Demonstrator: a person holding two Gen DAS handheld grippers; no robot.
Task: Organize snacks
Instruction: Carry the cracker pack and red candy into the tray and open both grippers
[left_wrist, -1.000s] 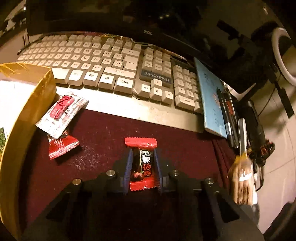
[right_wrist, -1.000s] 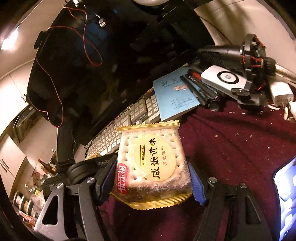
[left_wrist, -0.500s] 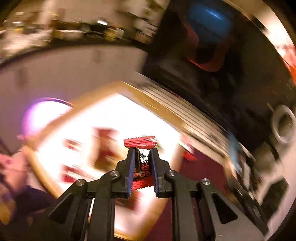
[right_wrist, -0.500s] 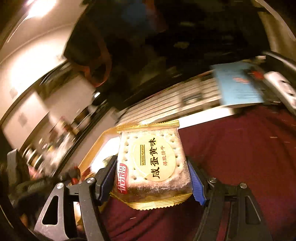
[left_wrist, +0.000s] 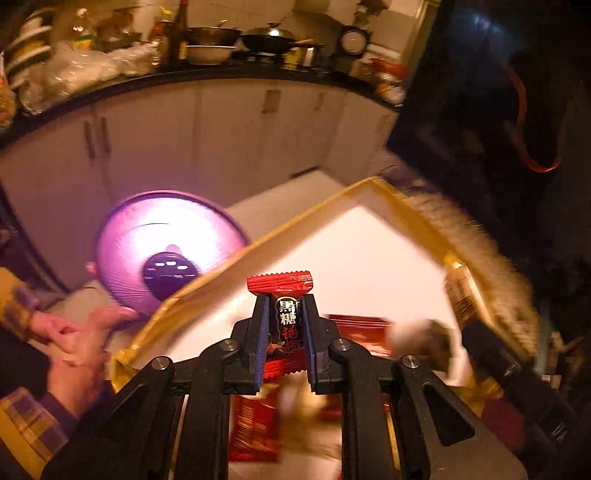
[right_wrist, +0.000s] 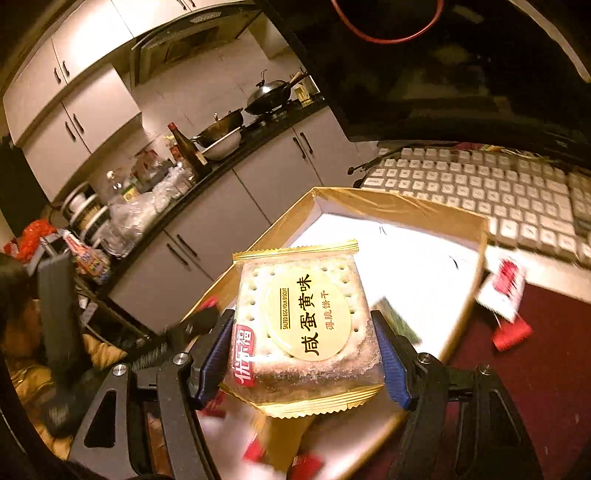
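between the left gripper (left_wrist: 283, 334)'s blue-padded fingers (left_wrist: 258, 341) sits a small red candy (left_wrist: 284, 321), pinched upright with its crimped top edge sticking out past the fingertips — the jaws are drawn in as narrow as they go, pads pressed to both sides of the wrapper. just beyond and below those fingertips lies the white floor of a gold-rimmed box (left_wrist: 314, 218), with more red wrappers (left_wrist: 360, 332) blurred on it under the jaws. off to the left of the fingers a hand (left_wrist: 79, 343) in a plaid sleeve is spread near a purple round lid (left_wrist: 166, 236), which lies past the box's rim. farther out runs a kitchen counter.

between the right gripper (right_wrist: 306, 350)'s fingers (right_wrist: 216, 354) a square biscuit packet (right_wrist: 303, 325), clear with gold crimped ends and a round yellow label, is clamped by its two sides, jaws spread wide around it. directly beyond the fingertips is the same box (right_wrist: 406, 210), its pale floor brightly lit. to the right of the fingers, outside the box wall, two small wrapped sweets (right_wrist: 508, 310) lie on dark red cloth (right_wrist: 535, 369), and past them a white keyboard (right_wrist: 480, 188) — then the counter with a wok (right_wrist: 269, 92).
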